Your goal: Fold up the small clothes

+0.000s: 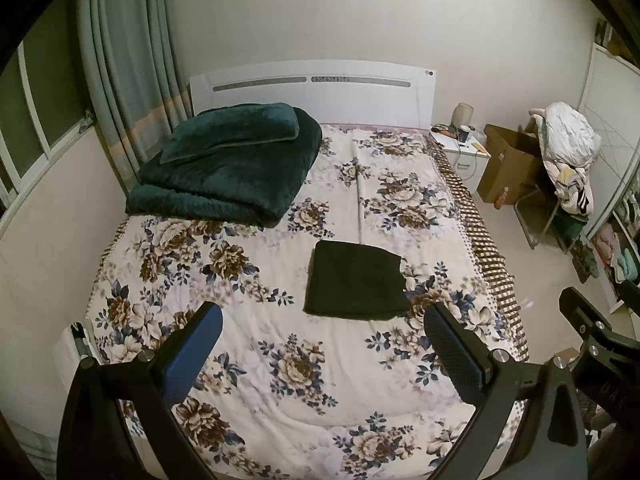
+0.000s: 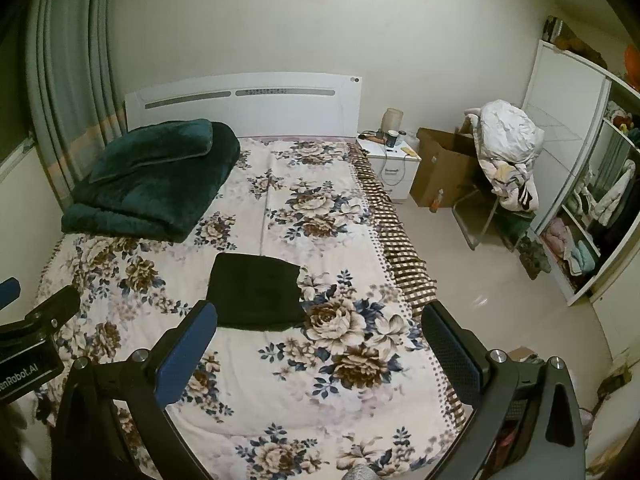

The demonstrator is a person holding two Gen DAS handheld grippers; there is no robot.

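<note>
A small black garment (image 1: pixel 356 280) lies folded into a flat rectangle on the floral bedspread (image 1: pixel 260 360), near the bed's middle; it also shows in the right wrist view (image 2: pixel 258 292). My left gripper (image 1: pixel 322 328) is open and empty, held above the bed's foot, short of the garment. My right gripper (image 2: pixel 318 328) is open and empty, to the right of the garment and nearer the bed's right edge. The right gripper's body shows at the right edge of the left wrist view (image 1: pixel 588 328).
A folded dark green blanket (image 1: pixel 228 160) with a pillow lies at the head left. A white headboard (image 1: pixel 312 88), a nightstand (image 2: pixel 394 164), a cardboard box (image 2: pixel 444 168), a chair piled with clothes (image 2: pixel 506 156) and an open wardrobe (image 2: pixel 588 184) stand to the right.
</note>
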